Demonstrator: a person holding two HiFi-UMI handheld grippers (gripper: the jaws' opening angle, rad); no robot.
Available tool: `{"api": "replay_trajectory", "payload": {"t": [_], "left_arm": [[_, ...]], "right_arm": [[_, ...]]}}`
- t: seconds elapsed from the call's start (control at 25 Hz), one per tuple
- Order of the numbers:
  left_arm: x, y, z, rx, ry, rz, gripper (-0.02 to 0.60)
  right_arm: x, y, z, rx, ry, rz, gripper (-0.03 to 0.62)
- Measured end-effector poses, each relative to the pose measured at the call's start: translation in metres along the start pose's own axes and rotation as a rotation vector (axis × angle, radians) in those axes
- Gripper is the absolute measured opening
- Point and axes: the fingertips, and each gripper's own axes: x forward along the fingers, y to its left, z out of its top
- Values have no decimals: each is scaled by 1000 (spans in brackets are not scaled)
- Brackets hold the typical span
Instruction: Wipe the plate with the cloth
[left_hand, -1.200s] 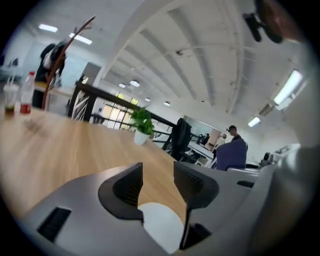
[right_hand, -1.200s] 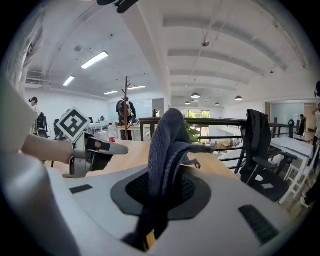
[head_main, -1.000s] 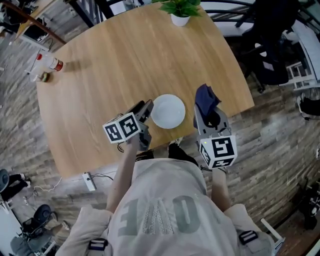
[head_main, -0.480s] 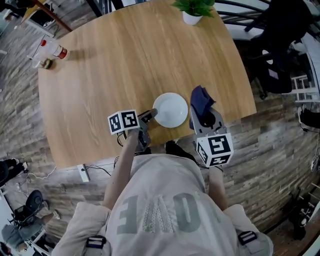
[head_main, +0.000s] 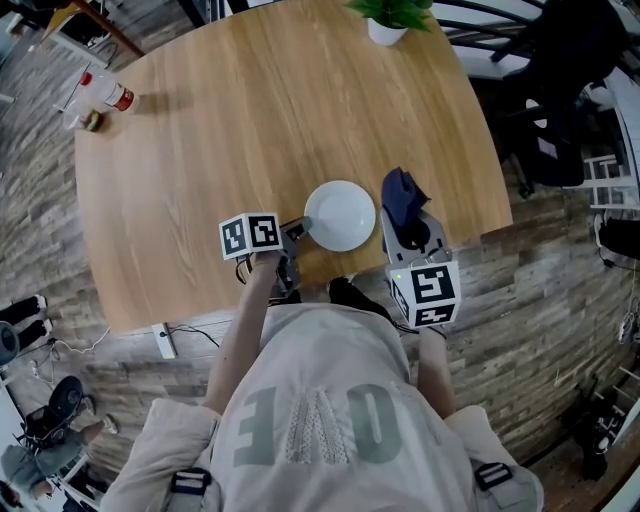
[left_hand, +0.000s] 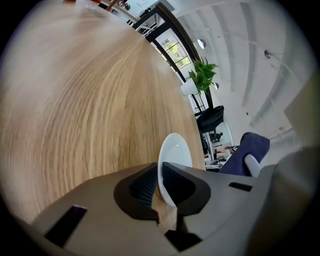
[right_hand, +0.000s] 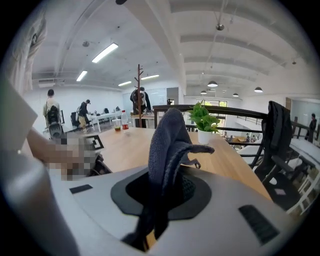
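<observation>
A white plate (head_main: 340, 215) lies near the front edge of the round wooden table (head_main: 230, 120). My left gripper (head_main: 296, 232) sits at the plate's left rim. In the left gripper view the plate (left_hand: 178, 152) stands edge-on with its near rim between the pads; the left gripper (left_hand: 159, 176) has just been closing and now pinches that rim. My right gripper (head_main: 406, 226) hovers just right of the plate, shut on a dark blue cloth (head_main: 402, 196). The cloth (right_hand: 168, 142) sticks up out of the right gripper (right_hand: 164, 192) and droops over.
A potted plant (head_main: 392, 15) stands at the table's far edge. A bottle (head_main: 102, 98) lies at the far left. Dark office chairs (head_main: 560, 100) stand right of the table. The table's front edge runs just below the plate. People stand far off in the room (right_hand: 85, 112).
The left gripper has come down to the plate's left rim and its jaws have closed on it. The right gripper with the cloth has sunk slightly.
</observation>
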Motion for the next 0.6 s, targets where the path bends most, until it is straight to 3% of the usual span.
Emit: {"api": "replay_trajectory", "payload": {"t": [0.12,0.32,0.6], "left_arm": [[0,0,0,-9,-2,-7,35],[0,1,0,-14,-4,-18,34],[1,0,-2,-43,-23,-40,32]], "right_arm": [[10,0,-17,-165,117,1,60],[43,0,-60,-556,313,91,60],[76,3,-100,-778,503,233,60]]}}
